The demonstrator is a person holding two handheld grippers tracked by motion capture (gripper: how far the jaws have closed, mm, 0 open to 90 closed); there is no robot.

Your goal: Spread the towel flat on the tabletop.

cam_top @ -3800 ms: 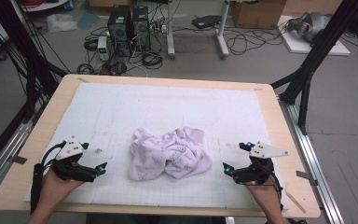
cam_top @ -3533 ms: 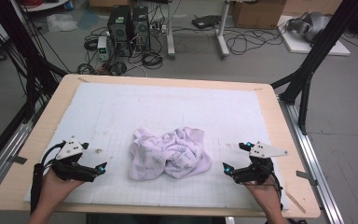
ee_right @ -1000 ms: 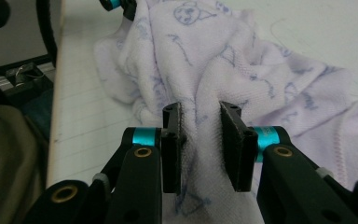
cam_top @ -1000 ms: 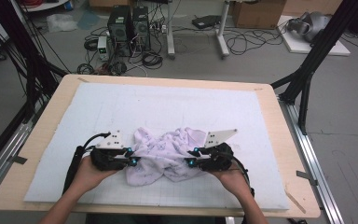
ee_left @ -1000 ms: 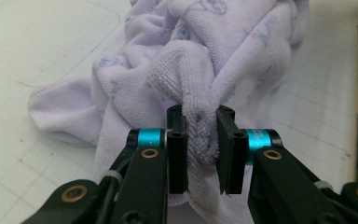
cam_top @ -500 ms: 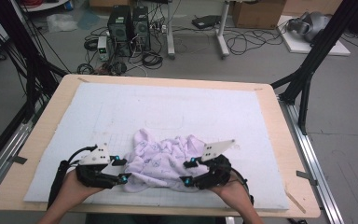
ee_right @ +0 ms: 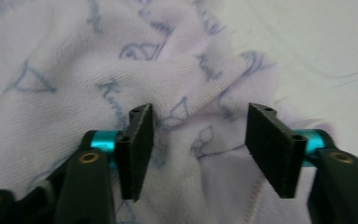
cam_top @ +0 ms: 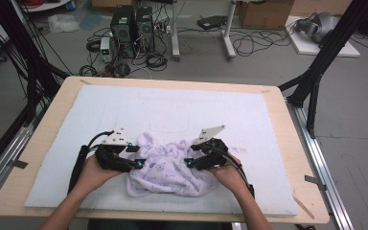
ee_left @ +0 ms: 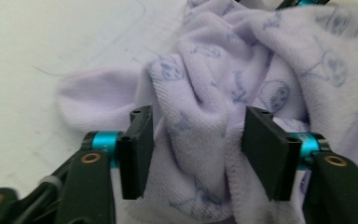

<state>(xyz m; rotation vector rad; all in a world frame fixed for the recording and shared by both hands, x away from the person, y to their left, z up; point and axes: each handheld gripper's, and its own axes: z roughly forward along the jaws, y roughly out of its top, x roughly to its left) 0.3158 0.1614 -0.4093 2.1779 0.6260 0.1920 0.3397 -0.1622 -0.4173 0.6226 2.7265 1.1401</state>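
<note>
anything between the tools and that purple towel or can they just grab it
Nothing visible is in the way. Both the left tool and the right tool are already at the crumpled towel, with folds of cloth lying between their open jaws, which have just been closing a little.

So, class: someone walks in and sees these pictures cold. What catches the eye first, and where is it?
First, the crumpled lilac towel with its blue doodle print, lying near the front edge of the white mat. Next, the left claw and right claw, pressed in from either side. Up close, each has its jaws apart with folds of cloth between them.
</note>
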